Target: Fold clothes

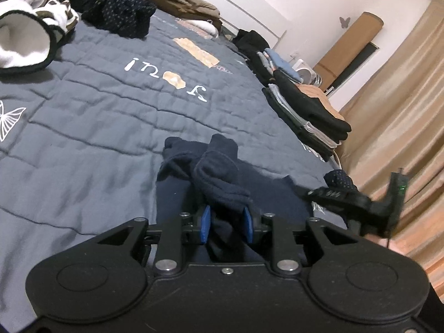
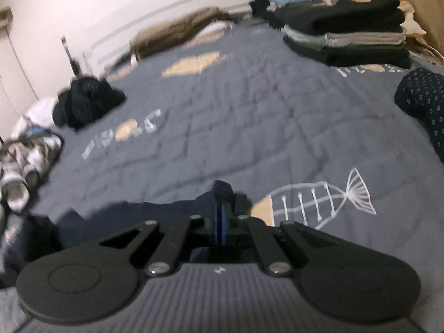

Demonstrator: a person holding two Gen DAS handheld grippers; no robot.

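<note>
Grey-blue quilted bedding point(image 1: 91, 116) printed with letters and a fish skeleton covers the bed and serves as the folding surface. On it the left gripper point(image 1: 226, 226) has its blue pads set apart with a bunched ridge of the navy garment point(image 1: 219, 166) between them; whether they press the cloth I cannot tell. The right gripper point(image 2: 222, 216) has its pads drawn together on an edge of the same garment, which lies near the front of the bed (holding two points probably lets the cloth be lifted taut). Farther out, a stack of folded clothes point(image 1: 310, 111) sits along the far right edge, clear of the working area, while a dark dotted heap point(image 1: 122, 11) and a white patterned piece point(image 1: 25, 36) lie loose at the far left.
</note>
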